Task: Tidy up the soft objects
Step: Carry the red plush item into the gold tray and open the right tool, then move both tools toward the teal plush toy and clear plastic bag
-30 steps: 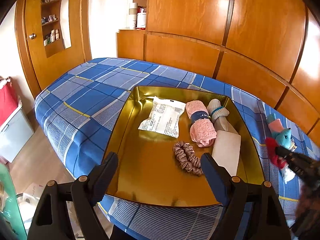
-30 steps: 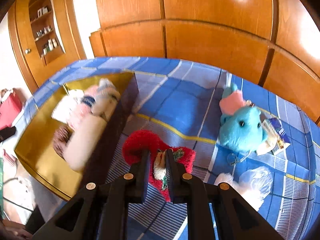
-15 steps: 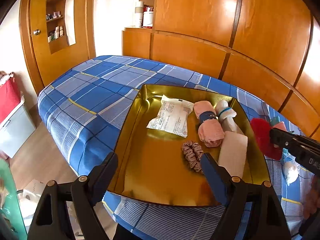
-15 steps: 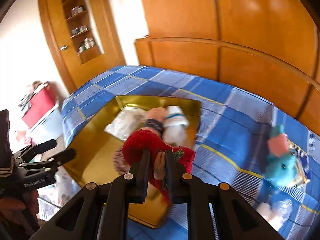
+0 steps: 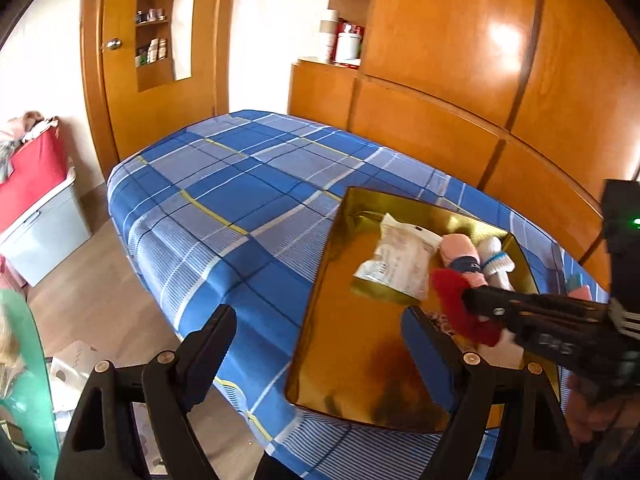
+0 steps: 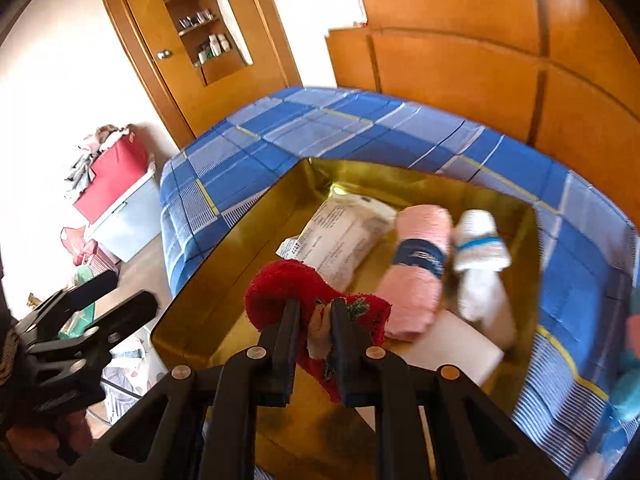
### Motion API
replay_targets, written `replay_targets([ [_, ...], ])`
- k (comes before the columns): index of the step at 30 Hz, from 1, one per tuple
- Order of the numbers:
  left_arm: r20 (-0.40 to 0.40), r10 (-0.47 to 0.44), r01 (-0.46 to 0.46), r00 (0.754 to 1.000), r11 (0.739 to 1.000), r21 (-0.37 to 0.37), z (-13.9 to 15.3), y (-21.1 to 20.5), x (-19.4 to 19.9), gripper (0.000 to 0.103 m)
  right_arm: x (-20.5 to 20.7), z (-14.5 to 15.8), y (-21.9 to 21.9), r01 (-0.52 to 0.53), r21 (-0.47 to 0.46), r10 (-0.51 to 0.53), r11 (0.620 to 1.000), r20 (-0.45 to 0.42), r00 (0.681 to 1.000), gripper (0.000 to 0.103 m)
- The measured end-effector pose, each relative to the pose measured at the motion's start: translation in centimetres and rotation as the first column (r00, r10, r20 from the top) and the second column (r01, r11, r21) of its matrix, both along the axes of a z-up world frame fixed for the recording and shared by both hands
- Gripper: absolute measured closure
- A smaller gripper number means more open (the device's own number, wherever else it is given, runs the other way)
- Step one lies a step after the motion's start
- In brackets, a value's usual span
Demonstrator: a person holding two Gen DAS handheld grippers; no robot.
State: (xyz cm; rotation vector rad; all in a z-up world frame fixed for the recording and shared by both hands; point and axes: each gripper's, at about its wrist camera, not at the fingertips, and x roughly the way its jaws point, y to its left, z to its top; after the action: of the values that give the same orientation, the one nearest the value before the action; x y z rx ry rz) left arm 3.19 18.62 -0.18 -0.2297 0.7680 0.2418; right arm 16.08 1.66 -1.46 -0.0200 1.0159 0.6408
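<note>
Tongs on the right (image 6: 316, 320) are pinching a red fuzzy sock (image 6: 288, 292) with a small white and green motif; the jaws are just starting to part, with the sock between them and both pads on the fabric. The sock hangs above the gold tray (image 6: 224, 264), over its near half, clear of the tray floor. Left tongs (image 5: 320, 344) stand spread wide with nothing between the fingers, at the tray's near left corner over the bed edge.

The tray sits on a bed with a blue plaid cover (image 5: 224, 184). Inside it, along the far side: a white printed packet (image 6: 340, 236), a rolled pink towel with a dark band (image 6: 416, 264) just beside it, and a rolled white cloth with a blue band (image 6: 480, 252) next to that. A flat white pad (image 6: 460, 348) lies nearer, partly under the rolls. A teal plush toy (image 6: 628, 392) lies blurred on the bed to the tray's right.
</note>
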Motion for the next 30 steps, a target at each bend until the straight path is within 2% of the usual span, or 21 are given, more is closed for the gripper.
replay_targets([
  [3,-0.007,0.006,-0.006,1.0,1.0,0.0,-0.2,0.2,0.0,0.018,1.0,-1.3,1.6,-0.013,-0.006,0.013,1.0,-0.03,0.999,0.078],
  [6,-0.01,0.008,-0.008,1.0,1.0,0.0,-0.4,0.3,0.0,0.018,1.5,-1.9,2.6,-0.022,0.026,0.024,0.999,-0.062,0.998,0.066],
  [7,-0.011,0.009,-0.009,1.0,1.0,0.0,-0.4,0.3,0.0,0.018,1.5,-1.9,2.6,-0.018,0.032,0.02,0.999,-0.063,0.998,0.065],
  [11,-0.008,0.005,-0.005,1.0,1.0,-0.001,-0.3,0.2,0.1,0.018,1.1,-1.0,1.8,0.004,0.043,-0.002,0.999,-0.035,0.999,0.064],
  [17,0.0,-0.031,0.031,1.0,0.999,0.013,0.3,-1.1,0.1,0.018,-0.2,1.0,-2.3,0.096,0.051,-0.098,0.994,0.03,0.995,0.064],
  [24,0.002,-0.109,0.109,0.994,0.993,0.035,1.0,-3.8,0.2,0.018,-2.4,1.8,-7.9,0.195,0.023,-0.196,0.981,0.082,0.977,0.063],
  [30,0.006,-0.2,0.199,0.98,0.978,0.065,1.6,-7.0,0.3,0.018,-4.0,1.9,-12.7,0.288,0.016,-0.288,0.957,0.093,0.953,0.063],
])
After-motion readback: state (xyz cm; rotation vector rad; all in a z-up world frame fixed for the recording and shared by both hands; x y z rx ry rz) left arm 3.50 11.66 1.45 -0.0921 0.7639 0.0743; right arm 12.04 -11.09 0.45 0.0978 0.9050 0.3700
